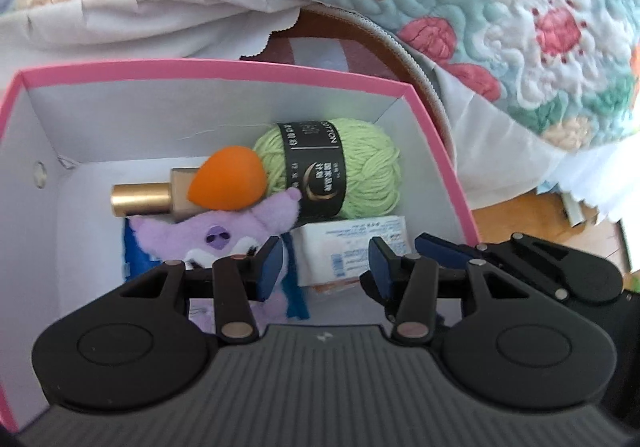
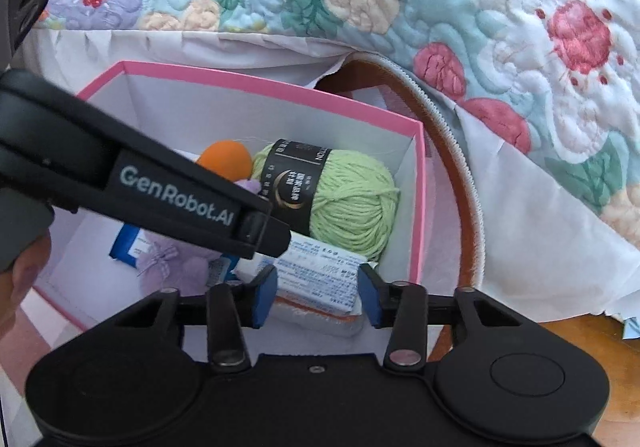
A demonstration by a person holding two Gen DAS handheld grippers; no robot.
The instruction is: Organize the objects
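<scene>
A pink-rimmed cardboard box (image 1: 224,67) with plain white inner walls is seen from both wrist views, standing beside a quilted floral bedspread (image 1: 520,7). The left gripper (image 1: 324,267) is held over the open box with its blue-padded fingers (image 1: 270,267) partly spread; nothing is seen pressed between them, and a purple plush toy (image 1: 224,231) and a strip of blue lie below the gap. The right gripper (image 2: 318,297) is likewise partly spread, and a white packet printed with blue text (image 2: 320,271) is framed between its blue pads (image 2: 266,299); narrow slivers appear to remain on both sides, so no firm clamp on the packet is shown, though contact cannot be ruled out entirely. The packet is soft-looking and rectangular, wrapped in glossy film, with an orange edge beneath it, and it is lodged against the near right wall of the box. Behind it a skein of pale green yarn (image 2: 352,203) is laid on its side, loosely twisted and banded by a black paper label with gold lettering. An orange teardrop-shaped makeup sponge (image 1: 230,181), smooth and matte, is rested on the plush toy and touches the yarn label. A bottle with a metallic gold cylindrical cap (image 1: 140,199) is laid flat behind the sponge. In the right wrist view the black body of the left gripper is seen crossing over the box's left half, and a small blue-and-white packet (image 2: 128,247) is partly hidden under it.
</scene>
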